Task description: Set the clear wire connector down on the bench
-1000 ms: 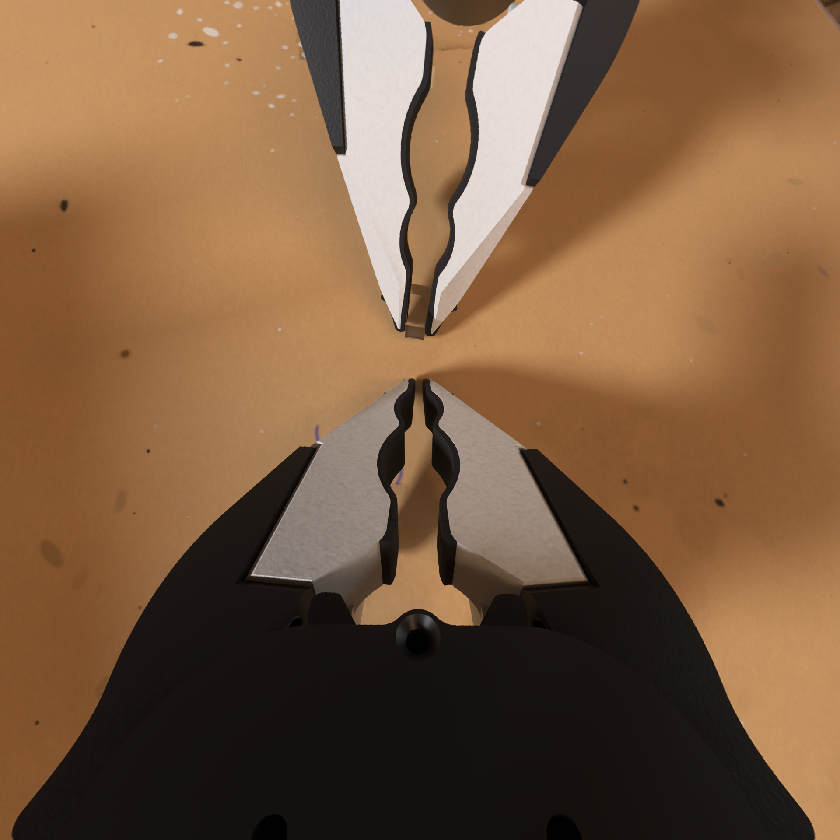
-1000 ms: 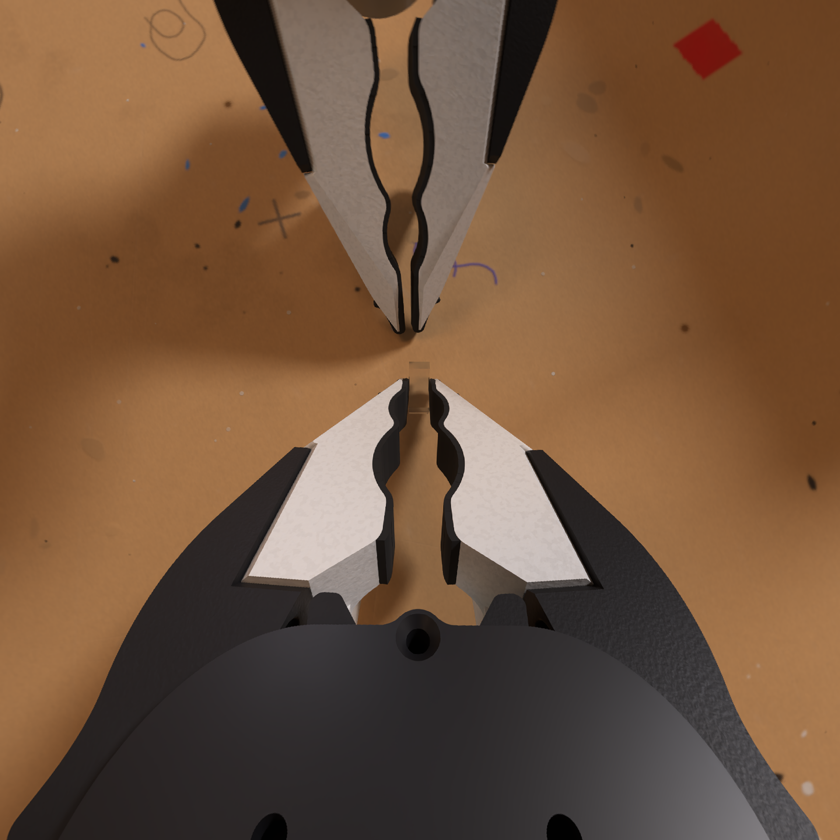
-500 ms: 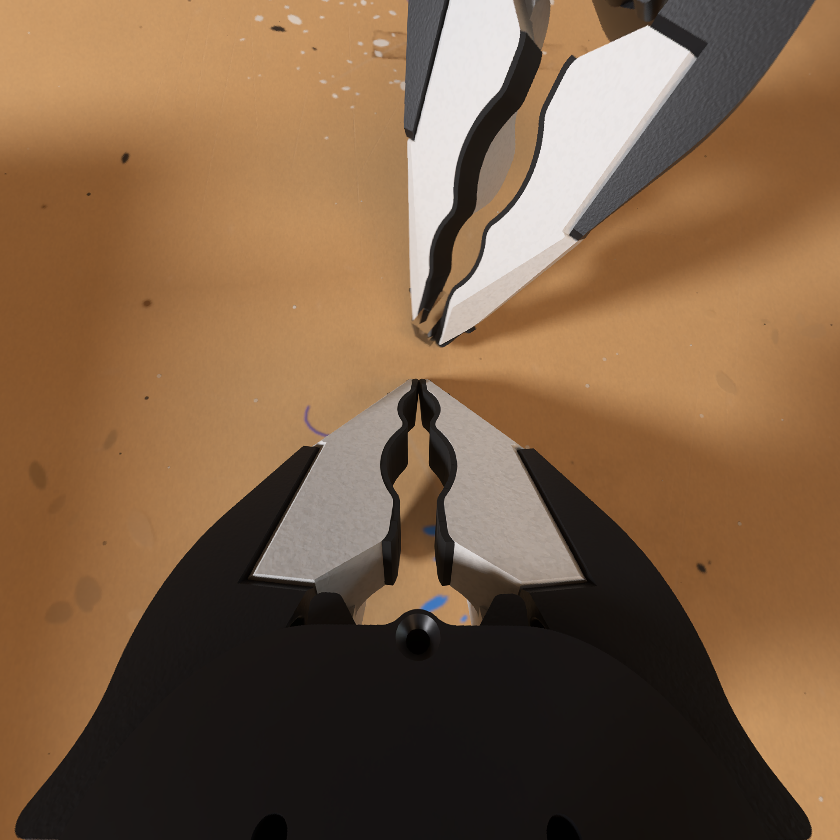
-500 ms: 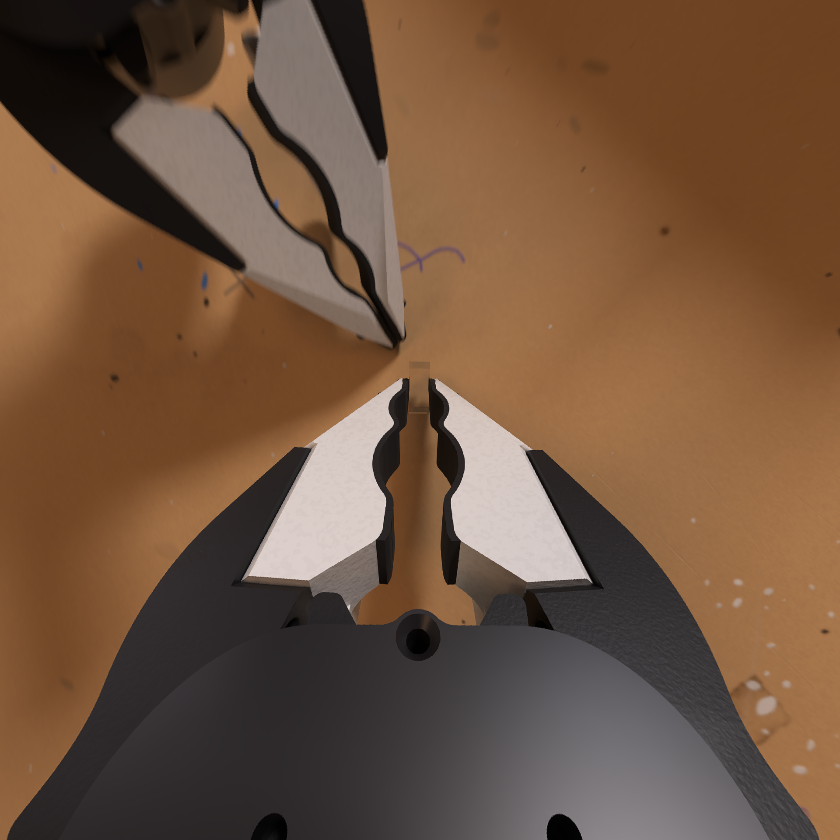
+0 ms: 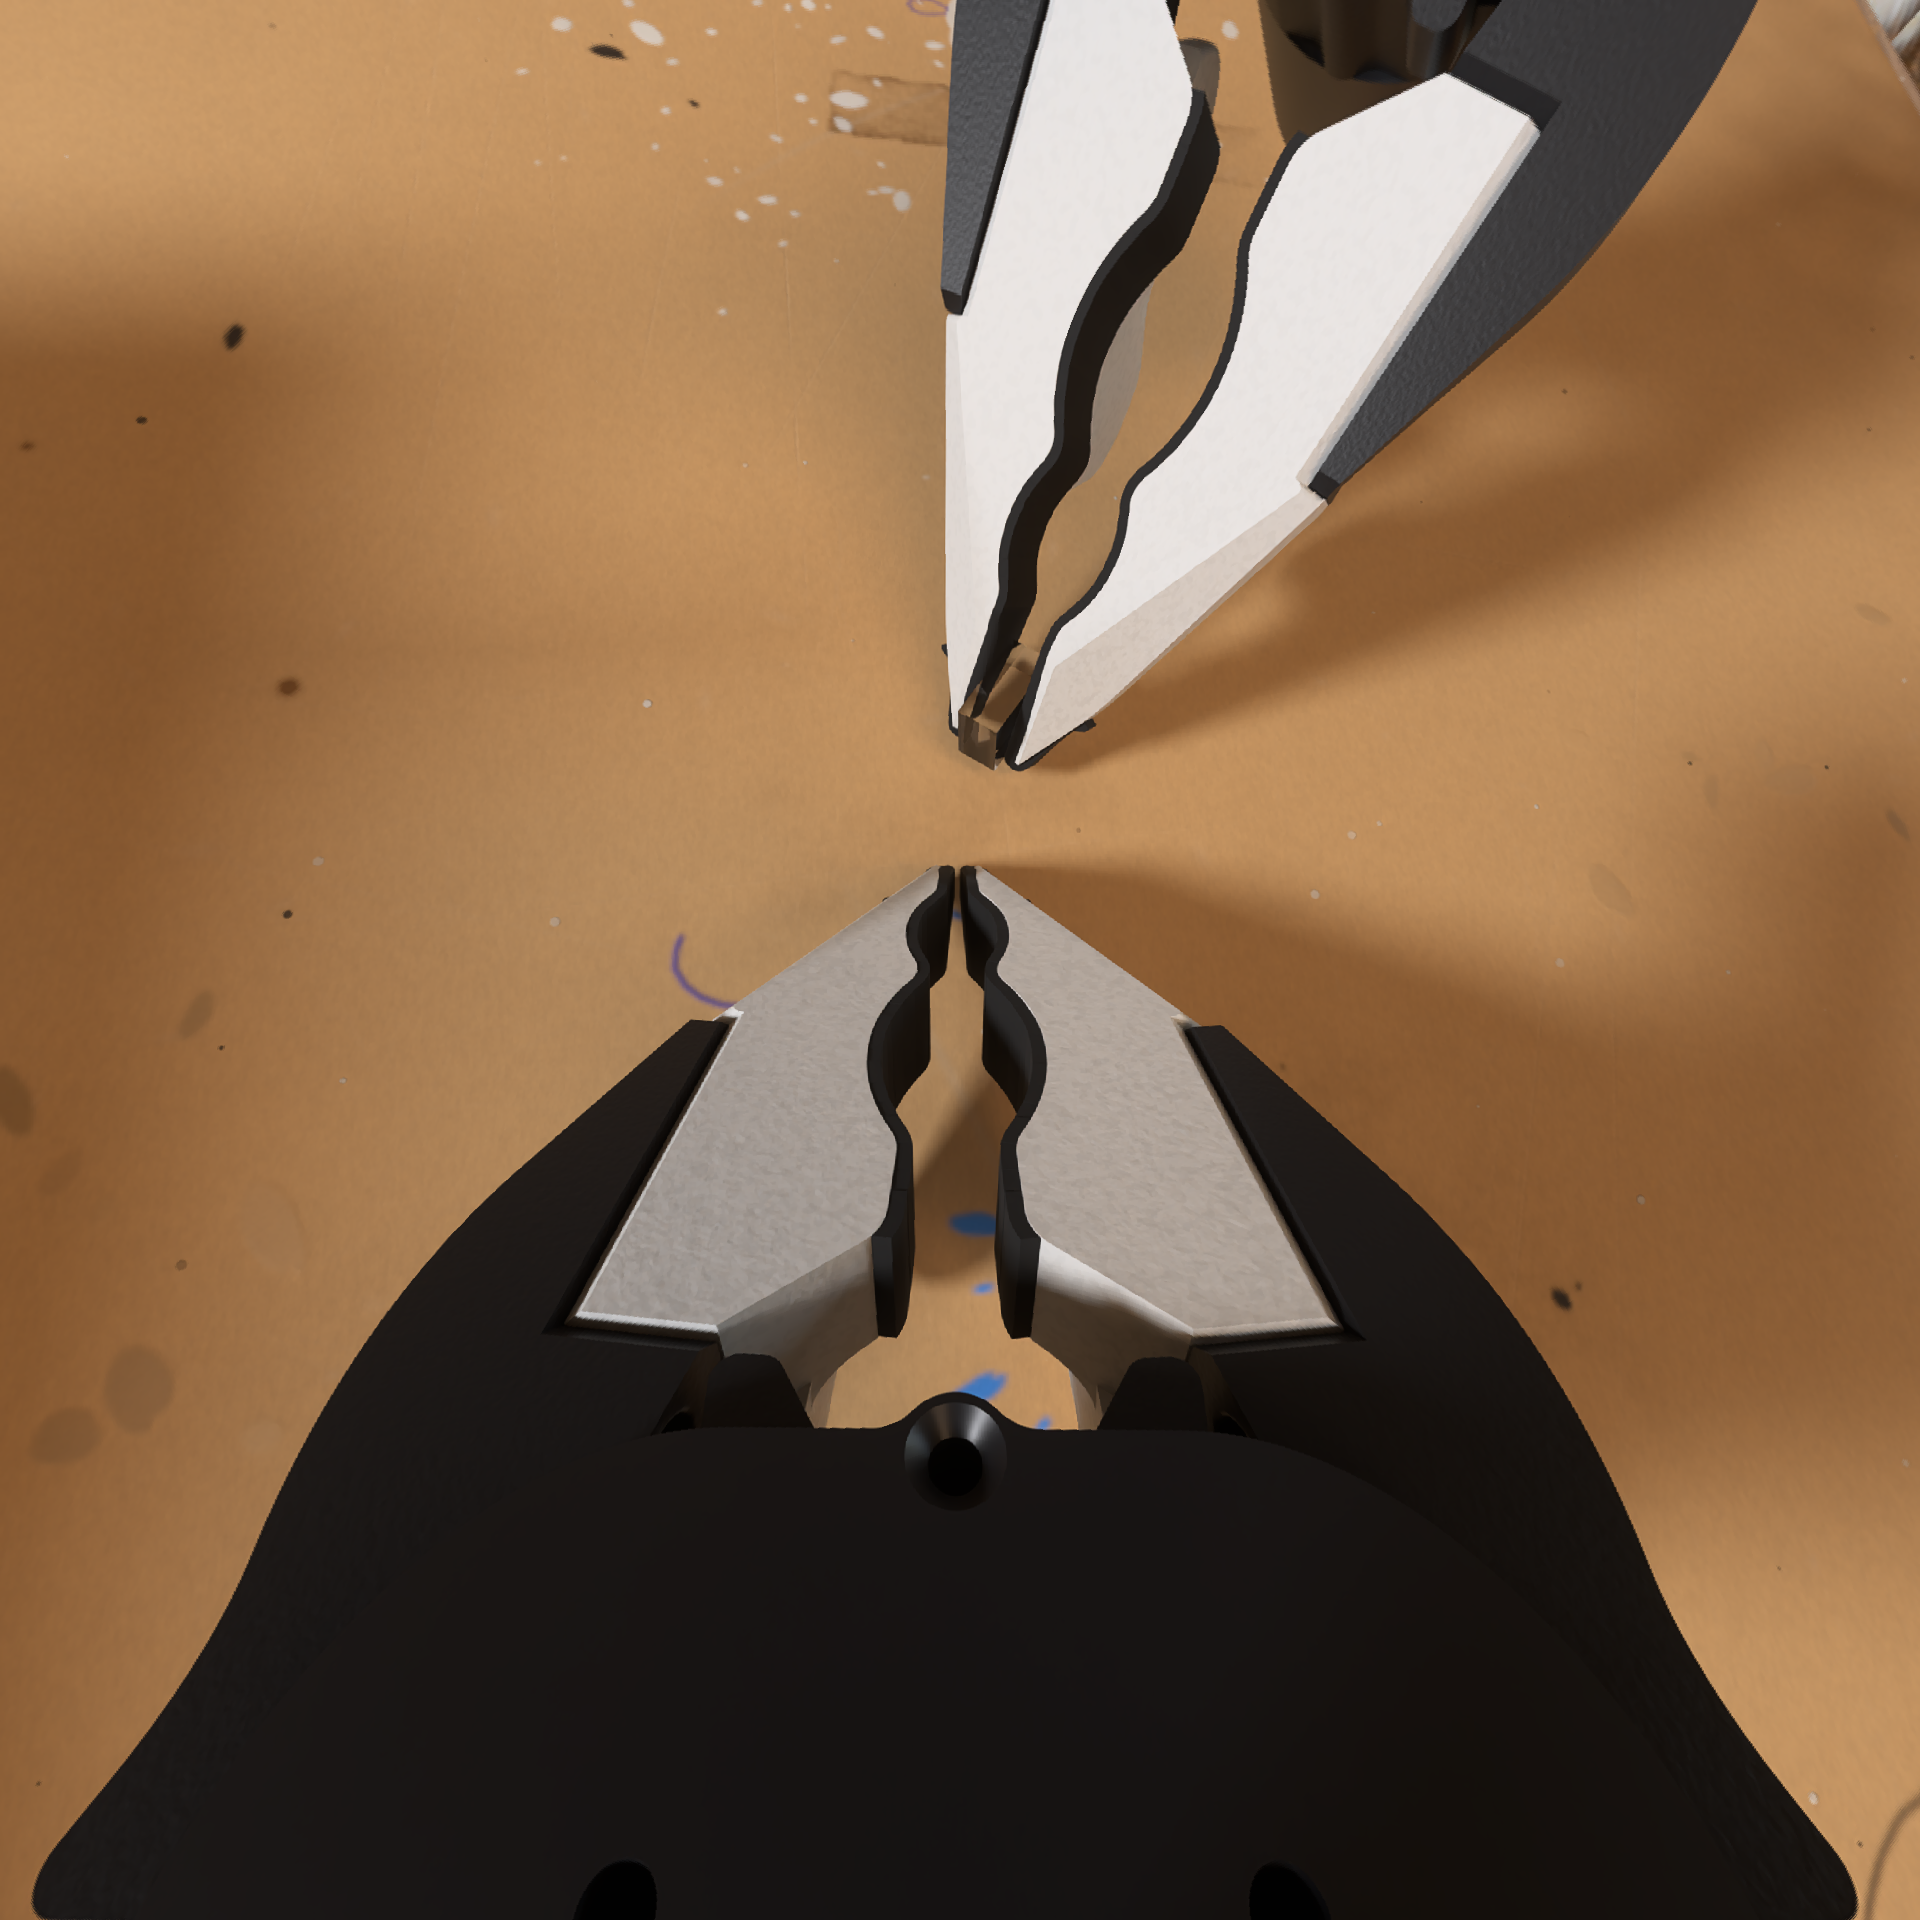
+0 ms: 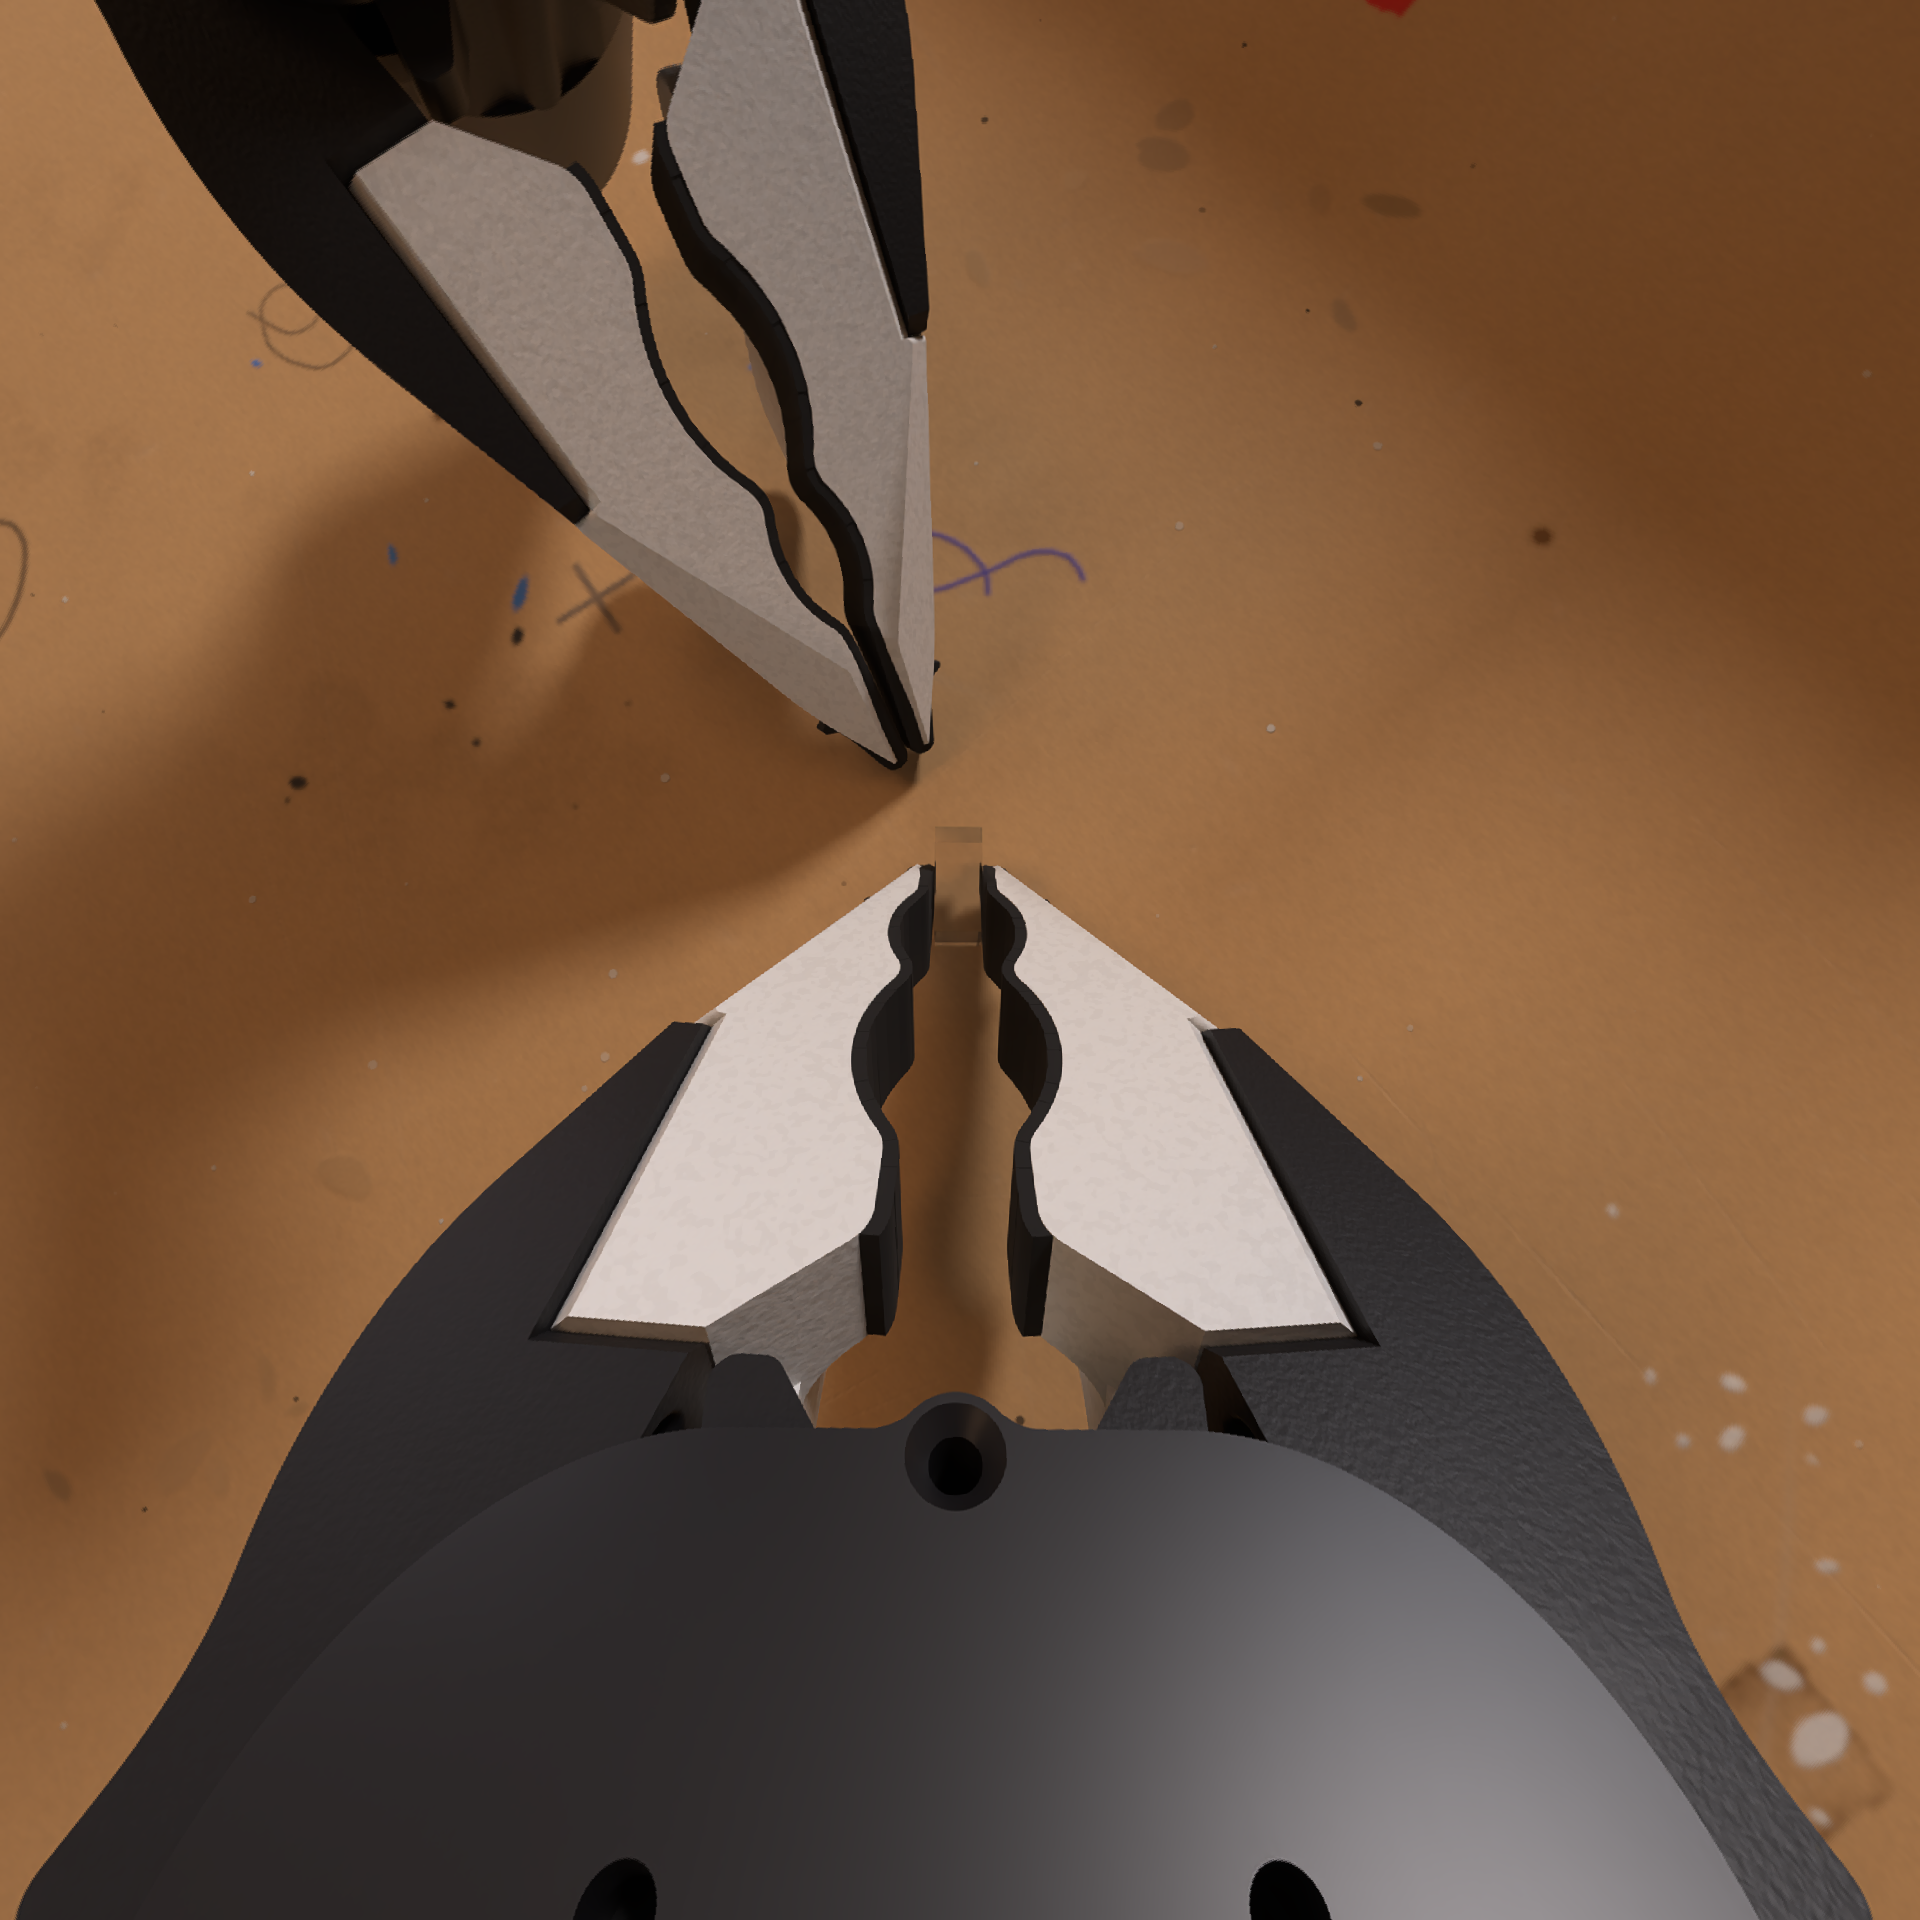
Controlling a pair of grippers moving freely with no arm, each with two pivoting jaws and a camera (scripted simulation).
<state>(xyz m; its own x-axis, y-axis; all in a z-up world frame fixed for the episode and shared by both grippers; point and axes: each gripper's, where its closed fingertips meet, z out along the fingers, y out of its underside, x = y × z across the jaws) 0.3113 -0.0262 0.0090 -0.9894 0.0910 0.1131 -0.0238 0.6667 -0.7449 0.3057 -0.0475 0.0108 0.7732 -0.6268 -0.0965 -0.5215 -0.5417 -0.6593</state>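
The clear wire connector (image 6: 957, 883) is a small see-through block pinched between the tips of my right gripper (image 6: 956, 878), which is shut on it just above the brown bench (image 6: 1351, 727). In the left wrist view the same connector (image 5: 985, 722) shows at the tips of the right gripper (image 5: 992, 743), which comes in from the upper right. My left gripper (image 5: 956, 878) is shut and empty, its tips facing the connector a short way off. It also shows in the right wrist view (image 6: 909, 750), coming from the upper left.
The bench top bears dark specks, white paint spatter (image 5: 769, 177), blue pen scribbles (image 6: 1008, 566), a pencilled cross (image 6: 597, 601) and a red patch (image 6: 1392, 5) at the top edge. A taped, spattered patch (image 6: 1808, 1735) lies at the lower right.
The two grippers have swung from facing each other head-on to standing at an angle. The right gripper has kept its hold on the connector. The left gripper has stayed shut.
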